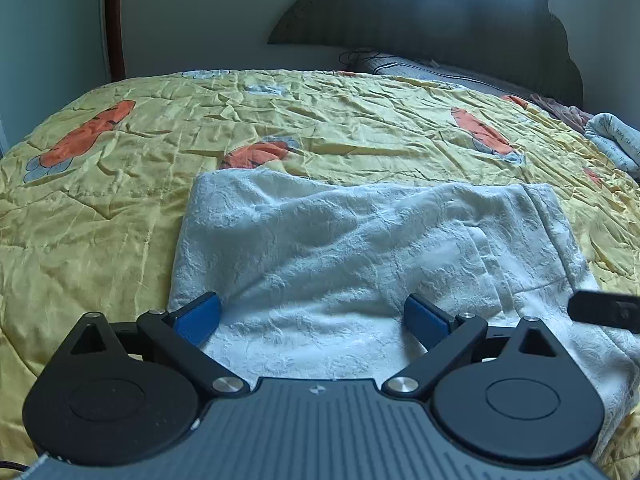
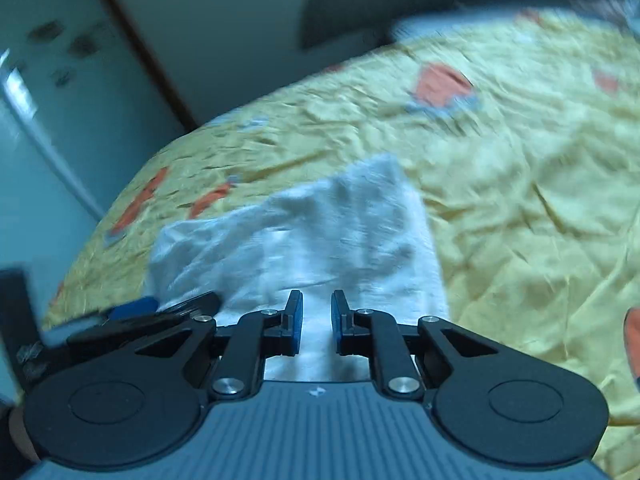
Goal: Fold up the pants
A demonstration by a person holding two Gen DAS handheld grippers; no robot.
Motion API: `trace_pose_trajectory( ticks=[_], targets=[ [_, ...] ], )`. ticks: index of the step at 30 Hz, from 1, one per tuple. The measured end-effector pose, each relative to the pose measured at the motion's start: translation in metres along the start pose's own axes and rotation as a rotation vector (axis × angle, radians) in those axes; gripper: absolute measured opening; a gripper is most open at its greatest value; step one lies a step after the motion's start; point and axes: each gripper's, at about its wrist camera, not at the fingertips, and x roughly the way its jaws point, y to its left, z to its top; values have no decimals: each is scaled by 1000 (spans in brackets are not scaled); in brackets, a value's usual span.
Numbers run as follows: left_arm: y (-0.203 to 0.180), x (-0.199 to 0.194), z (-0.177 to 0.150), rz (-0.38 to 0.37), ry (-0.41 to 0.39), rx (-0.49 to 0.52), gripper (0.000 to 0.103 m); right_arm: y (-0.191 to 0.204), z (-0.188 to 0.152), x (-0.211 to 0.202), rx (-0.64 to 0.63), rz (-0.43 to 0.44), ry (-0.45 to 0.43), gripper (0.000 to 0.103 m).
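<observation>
The white textured pants (image 1: 332,248) lie folded into a rough rectangle on the yellow bedspread (image 1: 120,208). My left gripper (image 1: 312,320) is open wide, its blue pads just above the near edge of the pants, holding nothing. The right gripper's tip shows at the right edge of the left wrist view (image 1: 604,312). In the blurred right wrist view the pants (image 2: 320,232) lie ahead of my right gripper (image 2: 317,320), whose jaws stand a narrow gap apart with nothing between them. The left gripper (image 2: 132,312) shows at the lower left there.
The bedspread (image 2: 520,200) has orange carrot prints. A dark headboard (image 1: 440,20) and a grey pillow (image 1: 420,66) are at the far end. A rolled pale cloth (image 1: 616,140) lies at the far right. A wall and door frame (image 1: 114,20) stand to the left.
</observation>
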Motion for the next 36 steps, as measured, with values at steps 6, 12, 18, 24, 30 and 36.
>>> trace_pose_trajectory(
  ticks=[6, 12, 18, 24, 30, 36],
  targets=[
    [-1, -1, -1, 1, -4, 5, 100, -13, -14, 12, 27, 37, 37, 27],
    [13, -32, -2, 15, -19, -15, 96, -26, 4, -14, 119, 94, 53, 28],
    [73, -76, -20, -187, 19, -239, 97, -46, 11, -33, 94, 43, 35, 65],
    [88, -64, -32, -210, 65, -318, 90, -63, -3, -2, 116, 45, 137, 76],
    [74, -49, -19, -174, 95, -304, 37, -46, 0, 2, 11, 22, 156, 44],
    [56, -57, -21, -86, 78, -111, 23, -31, -8, 1, -202, -3, 176, 36]
  ],
)
